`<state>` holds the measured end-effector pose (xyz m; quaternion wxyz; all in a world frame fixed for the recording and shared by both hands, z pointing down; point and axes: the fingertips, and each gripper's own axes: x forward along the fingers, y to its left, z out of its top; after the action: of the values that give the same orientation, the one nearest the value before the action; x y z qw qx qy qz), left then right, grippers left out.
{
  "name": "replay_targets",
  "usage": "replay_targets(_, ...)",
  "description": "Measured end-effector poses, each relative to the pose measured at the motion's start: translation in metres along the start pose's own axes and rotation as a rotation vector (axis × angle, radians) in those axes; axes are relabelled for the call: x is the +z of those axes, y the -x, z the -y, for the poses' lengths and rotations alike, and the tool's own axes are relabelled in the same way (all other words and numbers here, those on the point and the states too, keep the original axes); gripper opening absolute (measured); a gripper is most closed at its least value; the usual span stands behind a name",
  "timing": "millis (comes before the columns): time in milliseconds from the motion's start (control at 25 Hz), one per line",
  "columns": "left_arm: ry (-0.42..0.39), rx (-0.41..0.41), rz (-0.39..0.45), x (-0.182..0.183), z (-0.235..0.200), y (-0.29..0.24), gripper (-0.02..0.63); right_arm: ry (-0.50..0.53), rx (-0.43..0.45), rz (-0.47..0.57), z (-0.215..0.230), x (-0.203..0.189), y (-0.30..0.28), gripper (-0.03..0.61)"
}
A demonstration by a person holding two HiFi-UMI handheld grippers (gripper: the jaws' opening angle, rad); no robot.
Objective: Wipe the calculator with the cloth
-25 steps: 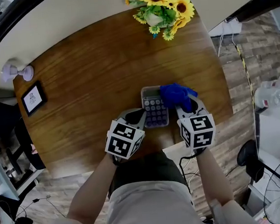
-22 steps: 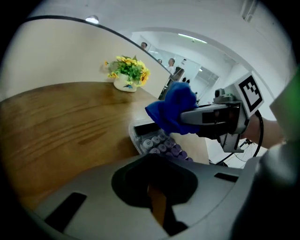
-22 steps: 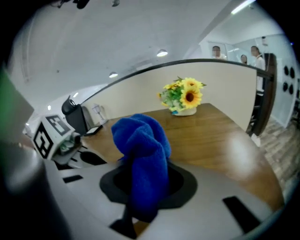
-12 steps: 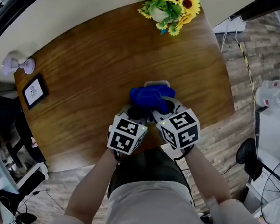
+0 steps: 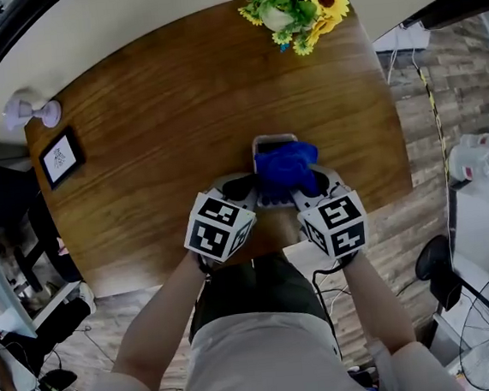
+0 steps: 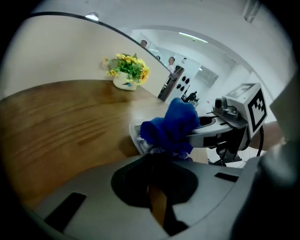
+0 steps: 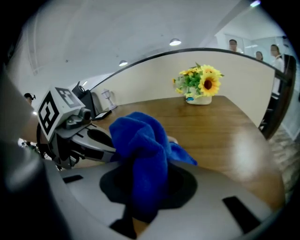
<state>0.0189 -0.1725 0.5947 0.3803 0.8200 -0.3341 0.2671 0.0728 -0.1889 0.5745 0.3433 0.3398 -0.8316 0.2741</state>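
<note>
the right hand-held gripper [image 7: 139, 185] is clamped on a bunched blue cloth [image 7: 140, 150], which fills the gap between its jaws and spills forward over them. in the head view the cloth lies on top of the calculator [image 5: 274, 142], covering its middle, with only the far end and a strip of keys at the near end showing. the left hand-held gripper [image 6: 151, 160] has its jaws drawn together with nothing between them, the tips at the calculator's near left edge, just beside the cloth. the calculator lies flat near the front of the wooden tabletop [image 5: 168, 112]. a pot of sunflowers [image 5: 295, 1] stands at the far edge, and a small picture frame [image 5: 60, 159] well off to the left.
</note>
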Motion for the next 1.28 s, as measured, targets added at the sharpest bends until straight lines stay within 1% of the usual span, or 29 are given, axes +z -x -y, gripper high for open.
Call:
replay_targets(120,-0.007,0.004,0.002,0.001,0.0,-0.002,0.006,-0.069,-0.06,0.014,0.017,-0.002,0.006,0.091)
replay_targets(280,-0.055,0.013,-0.018,0.002,0.002,-0.002,0.005,-0.132,-0.202,-0.002,0.051,-0.013,0.022,0.086)
replay_targets(360,-0.064,0.022,-0.024,0.001,0.001,-0.002,0.005,-0.141,-0.225,0.0,0.057,-0.014,0.028,0.083)
replay_targets(440,-0.066,0.035,-0.031,-0.001,-0.001,-0.001,0.003,-0.131,-0.193,0.03,0.046,-0.006,0.033,0.083)
replay_targets(560,-0.042,0.045,-0.048,-0.004,-0.006,0.0,0.003,-0.128,-0.102,0.07,0.013,0.009,0.032,0.084)
replay_targets(640,-0.027,0.035,-0.047,-0.003,-0.007,0.0,0.003,-0.141,-0.053,0.078,-0.007,0.014,0.026,0.084)
replay_targets(800,0.003,-0.005,0.004,0.002,-0.001,-0.003,0.003,-0.175,-0.011,0.077,-0.026,0.014,0.014,0.084)
replay_targets(920,0.026,-0.019,0.039,0.005,0.001,-0.003,0.003,-0.253,0.024,0.062,-0.034,0.006,0.005,0.084)
replay_targets(1000,0.032,-0.016,0.05,0.004,0.001,-0.003,0.003,-0.288,0.024,0.059,-0.035,-0.004,0.0,0.084)
replay_targets(1040,0.038,-0.016,0.054,0.004,0.001,-0.002,0.003,-0.279,0.017,0.06,-0.035,-0.007,-0.001,0.083)
replay_targets(1120,0.042,-0.017,0.058,0.004,0.001,-0.003,0.003,-0.214,-0.007,0.048,-0.032,-0.012,0.002,0.083)
replay_targets(1200,0.026,-0.013,0.056,0.004,0.001,-0.003,0.003,-0.153,-0.037,0.026,-0.027,-0.017,0.007,0.083)
replay_targets(1280,0.0,-0.002,0.054,0.003,0.001,-0.003,0.005,-0.152,-0.063,0.021,-0.019,-0.024,0.014,0.084)
